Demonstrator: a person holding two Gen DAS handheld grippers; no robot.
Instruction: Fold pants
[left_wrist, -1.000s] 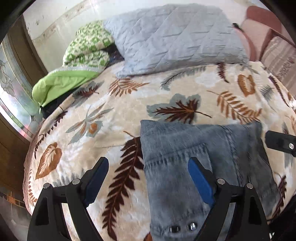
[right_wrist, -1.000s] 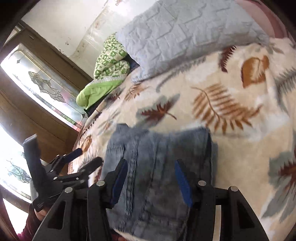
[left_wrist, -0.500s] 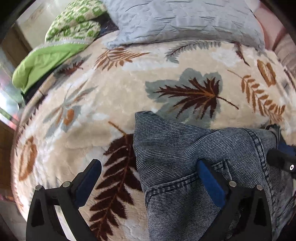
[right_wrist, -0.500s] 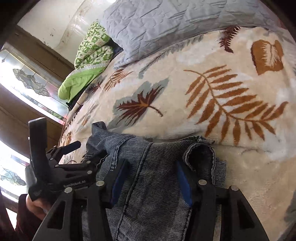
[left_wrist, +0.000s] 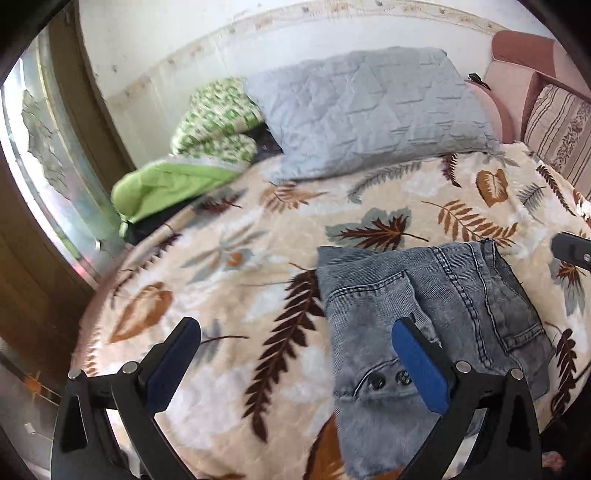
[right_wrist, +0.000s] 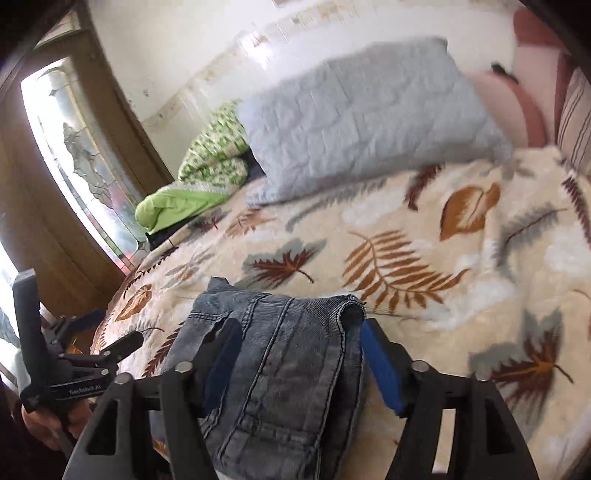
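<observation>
Folded grey jeans (left_wrist: 424, 314) lie on a leaf-print blanket (left_wrist: 240, 258), their near end cut off by the frame. The left gripper (left_wrist: 295, 354) gapes empty. The right gripper (right_wrist: 299, 362), jaws just widened, straddles the denim; pad contact is unclear.

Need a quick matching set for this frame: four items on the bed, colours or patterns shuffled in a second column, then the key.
Items
1. jeans
2. quilted pillow
3. bed blanket
4. bundled quilt

Colour or pattern
A. cream with a leaf print
B. washed grey-blue denim
C. bright green, with a green-and-white patterned side
D. plain light grey

Pairs: 1-B, 2-D, 3-A, 4-C
</observation>
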